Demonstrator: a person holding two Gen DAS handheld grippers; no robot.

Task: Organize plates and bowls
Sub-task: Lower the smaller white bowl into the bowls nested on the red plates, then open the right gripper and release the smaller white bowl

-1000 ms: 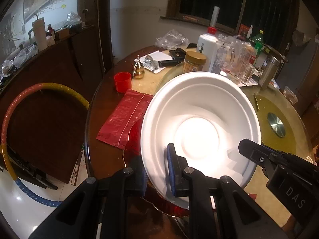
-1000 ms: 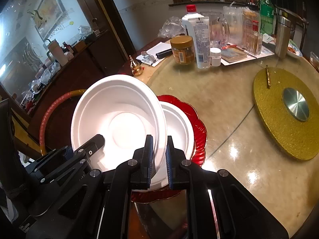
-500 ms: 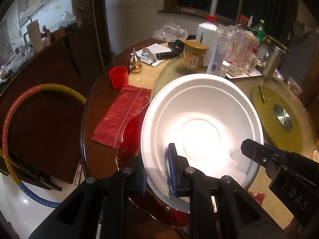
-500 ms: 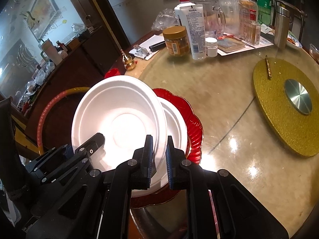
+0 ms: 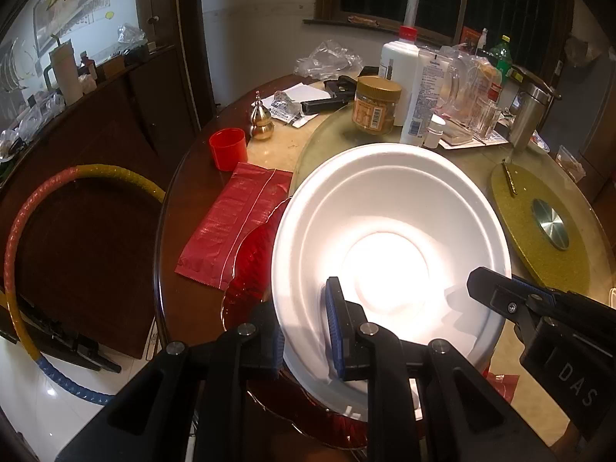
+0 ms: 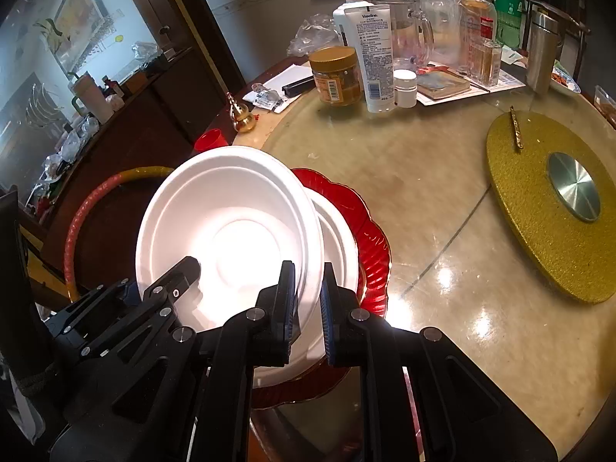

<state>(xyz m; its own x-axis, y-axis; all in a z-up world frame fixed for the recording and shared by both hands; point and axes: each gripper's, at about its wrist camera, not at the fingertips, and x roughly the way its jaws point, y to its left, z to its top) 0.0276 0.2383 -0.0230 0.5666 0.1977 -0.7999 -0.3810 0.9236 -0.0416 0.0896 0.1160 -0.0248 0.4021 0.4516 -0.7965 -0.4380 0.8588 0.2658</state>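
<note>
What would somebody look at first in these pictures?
Probably the big white bowl, glowing bright in the middle, held tilted by both tongs: the left tongs pinch its near rim and the right tongs pinch its right rim. Just under it sit another white bowl and a shiny red plate with a wavy edge. Far right lies a glittery gold disc on the table.

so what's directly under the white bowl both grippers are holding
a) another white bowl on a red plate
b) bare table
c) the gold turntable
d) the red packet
a: in the right wrist view the held white bowl sits tilted over a second white bowl that rests on the red plate.
</note>
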